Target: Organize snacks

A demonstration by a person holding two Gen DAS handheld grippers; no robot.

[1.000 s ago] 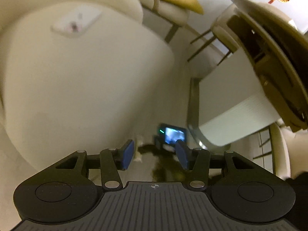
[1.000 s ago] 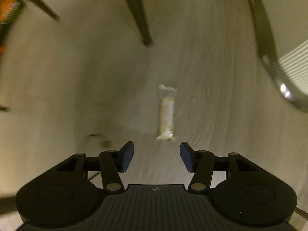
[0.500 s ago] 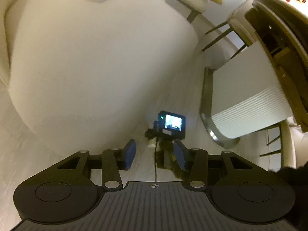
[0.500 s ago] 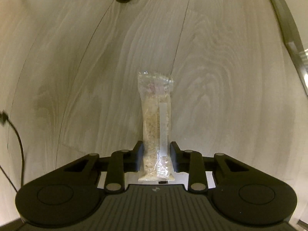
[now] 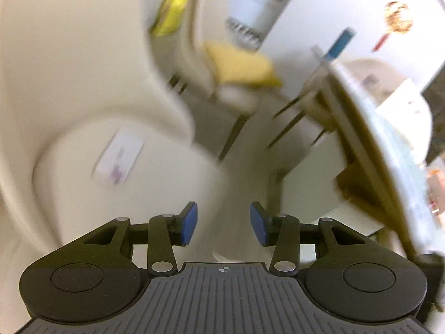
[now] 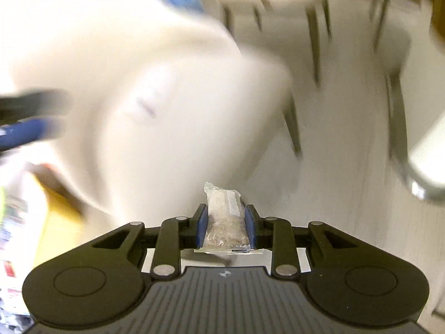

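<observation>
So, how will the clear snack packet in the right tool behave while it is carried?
The snack packet probably stays fairly stiff: its free end stands out straight beyond the right tool. It looks light for its size. The glossy clear film may be slippery, so it could slide between the pads.

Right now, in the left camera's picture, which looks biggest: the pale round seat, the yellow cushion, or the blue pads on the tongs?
1. Pale round seat, by far.
2. Yellow cushion.
3. Blue pads, though nearness to the camera makes them look large.

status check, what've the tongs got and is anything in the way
Right tongs shut on clear snack packet, lifted off floor. Left tongs open, empty. White seat close ahead; view blurred.
</observation>
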